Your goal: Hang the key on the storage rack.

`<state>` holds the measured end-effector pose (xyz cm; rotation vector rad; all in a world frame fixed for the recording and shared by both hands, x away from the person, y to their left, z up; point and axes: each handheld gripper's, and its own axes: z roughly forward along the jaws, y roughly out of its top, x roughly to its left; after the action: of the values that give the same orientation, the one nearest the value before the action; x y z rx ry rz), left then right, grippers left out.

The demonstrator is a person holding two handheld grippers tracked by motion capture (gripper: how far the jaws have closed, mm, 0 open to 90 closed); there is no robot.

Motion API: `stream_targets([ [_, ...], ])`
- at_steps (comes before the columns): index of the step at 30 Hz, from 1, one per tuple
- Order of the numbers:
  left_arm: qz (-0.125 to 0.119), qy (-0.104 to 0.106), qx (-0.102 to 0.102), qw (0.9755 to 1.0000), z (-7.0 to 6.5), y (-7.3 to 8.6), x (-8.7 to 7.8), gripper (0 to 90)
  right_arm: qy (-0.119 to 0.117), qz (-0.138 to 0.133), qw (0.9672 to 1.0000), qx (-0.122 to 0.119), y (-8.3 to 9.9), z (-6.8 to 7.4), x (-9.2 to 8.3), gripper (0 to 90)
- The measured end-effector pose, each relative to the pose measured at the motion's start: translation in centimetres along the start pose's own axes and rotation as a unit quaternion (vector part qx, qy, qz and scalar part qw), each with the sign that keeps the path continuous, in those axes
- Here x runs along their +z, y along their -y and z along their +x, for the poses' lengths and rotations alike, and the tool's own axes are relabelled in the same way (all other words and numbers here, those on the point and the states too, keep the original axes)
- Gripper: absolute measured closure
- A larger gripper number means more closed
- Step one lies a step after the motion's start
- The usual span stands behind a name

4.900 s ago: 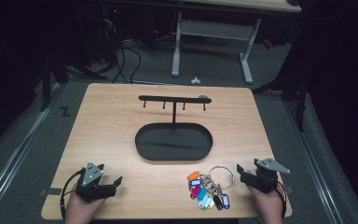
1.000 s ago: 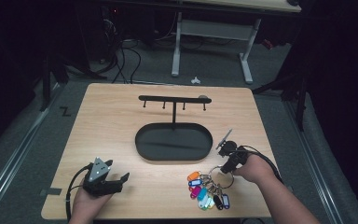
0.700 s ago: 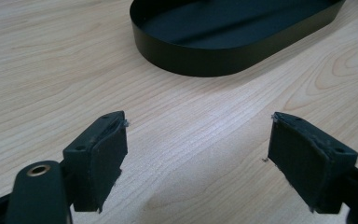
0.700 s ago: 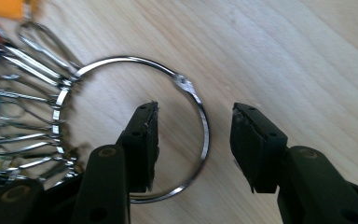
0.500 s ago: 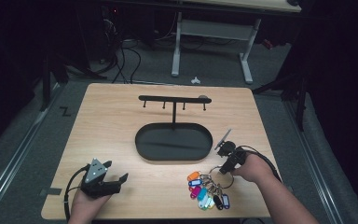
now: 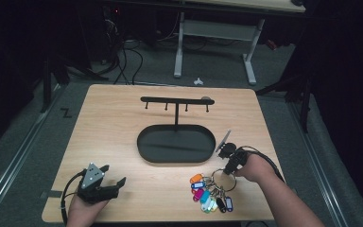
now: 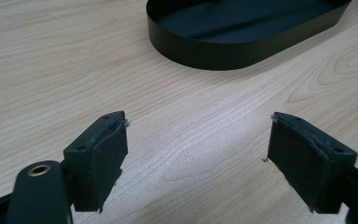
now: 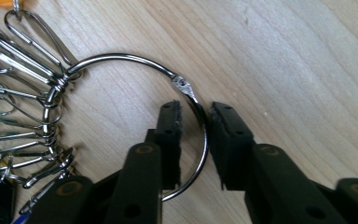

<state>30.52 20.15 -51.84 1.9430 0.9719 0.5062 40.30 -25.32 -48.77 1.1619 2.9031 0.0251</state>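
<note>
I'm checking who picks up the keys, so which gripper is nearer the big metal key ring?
Right. The right gripper straddles the key ring, its jaws just closing around the wire; the left gripper rests well off to the ring's left.

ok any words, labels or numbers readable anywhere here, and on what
None can be read.
Coloured key tags on the metal ring: any writing is too small to read.
Dark mark on the floor left of the table: a Z-like shape, not clearly a letter.
</note>
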Motion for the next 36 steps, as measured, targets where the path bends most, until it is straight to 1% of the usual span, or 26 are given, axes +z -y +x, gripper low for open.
stream_targets([
  [3,0.003,0.002,0.003,1.0000,0.0,0.0,0.1,20.4,0.002,0.010,0.9998,-0.017,-0.3,0.2,0.0,81.8],
  [6,0.001,0.002,0.004,1.0000,0.0,-0.1,0.1,20.3,-0.003,0.010,0.9998,-0.014,-0.3,0.2,0.0,83.7],
  [7,0.000,0.003,0.003,1.0000,0.0,-0.1,0.1,20.4,-0.002,0.010,0.9998,-0.018,-0.3,0.2,0.0,84.8],
  [8,0.000,0.003,0.002,1.0000,0.1,-0.1,0.1,20.4,-0.006,0.012,0.9999,-0.010,-0.3,0.3,0.0,86.1],
  [9,0.000,0.004,0.002,1.0000,0.1,-0.1,0.1,20.4,-0.004,0.016,0.9998,-0.011,-0.4,0.3,0.0,86.4],
  [10,0.000,0.004,0.002,1.0000,0.1,-0.1,0.1,20.4,-0.002,0.016,0.9997,-0.020,-0.5,0.3,0.0,86.4],
  [12,0.001,0.009,0.000,1.0000,0.1,0.0,0.1,20.4,0.000,0.020,0.9997,-0.015,-0.6,0.4,0.0,86.3],
  [16,-0.004,0.014,-0.005,0.9999,0.2,-0.2,0.4,20.4,0.005,0.022,0.9996,-0.017,-0.6,0.5,0.0,86.3],
  [19,-0.003,0.016,-0.002,0.9999,0.1,-0.3,0.6,20.4,0.003,0.026,0.9996,-0.012,-0.7,0.6,0.0,86.4],
  [22,-0.005,0.018,-0.003,0.9998,0.1,-0.4,0.6,20.7,0.005,0.025,0.9996,-0.014,-0.8,0.5,0.0,86.7],
  [24,-0.007,0.020,-0.004,0.9998,0.2,-0.4,0.6,20.8,0.004,0.027,0.9996,-0.010,-0.8,0.5,0.0,87.1],
  [25,-0.006,0.021,-0.005,0.9997,0.2,-0.4,0.7,20.9,0.009,0.028,0.9995,-0.013,-0.9,0.6,0.0,87.1],
  [26,-0.007,0.022,-0.007,0.9997,0.2,-0.4,0.8,21.0,0.010,0.027,0.9995,-0.009,-0.9,0.7,-0.1,87.1],
  [27,-0.007,0.023,-0.006,0.9997,0.3,-0.4,0.9,21.0,0.006,0.022,0.9997,-0.006,-0.9,0.8,-0.4,87.1],
  [28,-0.005,0.024,-0.005,0.9997,0.2,-0.5,1.1,21.0,0.001,0.016,0.9998,-0.007,-0.9,0.8,-0.8,87.2],
  [29,-0.002,0.025,-0.003,0.9997,0.2,-0.5,1.2,21.0,0.001,0.008,1.0000,0.002,-0.8,0.9,-1.3,87.2],
  [30,-0.001,0.025,-0.001,0.9997,0.1,-0.5,1.3,21.0,0.000,0.000,1.0000,-0.004,-0.6,0.7,-1.9,87.2],
  [31,0.001,0.026,0.004,0.9997,0.0,-0.5,1.2,21.0,-0.007,-0.005,0.9999,0.006,-0.5,0.8,-2.5,87.2],
  [32,0.001,0.025,0.007,0.9997,-0.2,-0.5,1.2,21.0,-0.005,-0.010,0.9999,0.007,-0.4,0.8,-3.0,87.2],
  [36,-0.003,0.024,0.005,0.9997,-0.3,-0.5,0.9,21.2,0.004,-0.028,0.9996,-0.005,0.0,1.2,-5.3,87.4],
])
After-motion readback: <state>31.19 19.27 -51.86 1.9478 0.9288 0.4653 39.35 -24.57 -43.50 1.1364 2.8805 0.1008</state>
